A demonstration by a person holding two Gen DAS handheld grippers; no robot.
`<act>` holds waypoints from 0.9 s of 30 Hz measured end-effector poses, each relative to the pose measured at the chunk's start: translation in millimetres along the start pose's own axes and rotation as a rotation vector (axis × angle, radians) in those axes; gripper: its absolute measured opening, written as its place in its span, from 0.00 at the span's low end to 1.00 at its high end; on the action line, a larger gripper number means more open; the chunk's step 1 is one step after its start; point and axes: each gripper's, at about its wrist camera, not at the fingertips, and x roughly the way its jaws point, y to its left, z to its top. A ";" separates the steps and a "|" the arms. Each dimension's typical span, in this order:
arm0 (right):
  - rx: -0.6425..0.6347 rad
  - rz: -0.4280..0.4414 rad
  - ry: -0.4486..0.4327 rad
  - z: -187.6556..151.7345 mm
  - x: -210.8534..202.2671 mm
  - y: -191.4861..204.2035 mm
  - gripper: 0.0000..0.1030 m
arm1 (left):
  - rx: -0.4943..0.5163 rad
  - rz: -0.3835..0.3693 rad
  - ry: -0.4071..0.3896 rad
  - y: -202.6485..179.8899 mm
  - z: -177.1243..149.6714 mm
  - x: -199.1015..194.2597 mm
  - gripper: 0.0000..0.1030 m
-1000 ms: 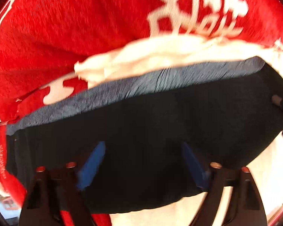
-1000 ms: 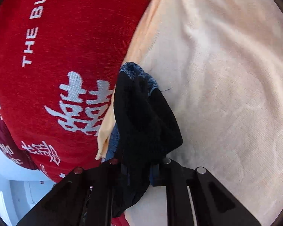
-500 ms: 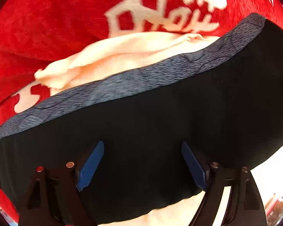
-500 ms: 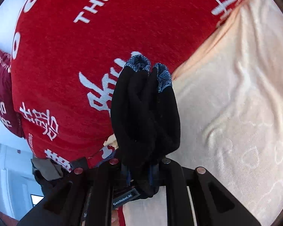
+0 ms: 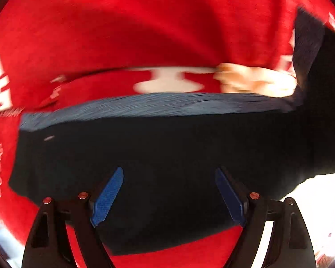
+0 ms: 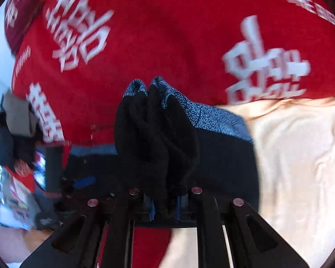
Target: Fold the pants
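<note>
The dark navy fabric pants with a speckled blue-grey waistband [image 5: 158, 156] lie spread over a red cloth printed with white characters [image 5: 145, 33], and a pale cream towel [image 6: 301, 167] lies partly under them on one side. The left gripper [image 5: 167, 192] hovers over the flat dark part of the pants with its two blue pads [image 5: 108, 196] wide apart, so its jaws are open and hold nothing. The right gripper [image 6: 164, 203] has its jaws closed on a thick bunch of the pants, and this bunch stands up between the fingers with the speckled waistband [image 6: 145, 87] at the top, so several layers seem to be pinched together. I judge that the step in hand is to carry this gathered end over the flat part to make a fold. To do it well, the right gripper should keep a firm pinch and travel low and straight, so that the layers do not slip out or twist. The left gripper can press on the flat part close to the wanted fold line, so the lower layer is not dragged along with the red cloth. The edges should meet evenly before the release. Both views are blurred, so the exact fold line is hard to see.
</note>
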 end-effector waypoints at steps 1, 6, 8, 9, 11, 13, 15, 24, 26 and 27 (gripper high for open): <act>-0.030 -0.025 0.028 -6.8 18.4 16.6 0.15 | -0.014 0.016 0.002 11.0 -1.3 0.4 0.83; -0.244 -0.261 0.164 -51.5 110.6 94.2 0.27 | -0.105 0.059 0.041 84.6 -39.6 5.6 0.83; -0.435 -0.449 0.174 -73.8 127.8 122.2 0.31 | -0.113 0.071 0.044 101.9 -44.9 10.0 0.83; -0.538 -0.514 0.165 -84.1 130.1 138.3 0.36 | -0.116 0.077 0.045 109.3 -47.9 11.2 0.83; -0.624 -0.516 0.136 -95.2 118.1 158.3 0.38 | -0.131 0.071 0.048 123.0 -52.1 10.8 0.83; -0.598 -0.461 0.120 -94.4 95.5 163.2 0.44 | -0.146 0.055 0.048 131.0 -53.9 7.8 0.83; -0.433 -0.309 0.134 -77.5 74.5 149.0 0.48 | -0.143 0.033 0.038 132.8 -51.6 1.6 0.83; 0.581 0.169 0.166 -68.4 55.4 -27.9 0.48 | -0.039 -0.250 0.052 60.2 -23.3 -7.4 0.83; 0.678 0.211 0.146 -73.6 59.6 -46.6 0.48 | -0.035 -0.312 0.105 40.4 -19.7 1.7 0.83; 0.725 0.246 0.139 -77.1 62.9 -54.5 0.48 | -0.036 -0.341 0.129 29.1 -19.5 3.8 0.83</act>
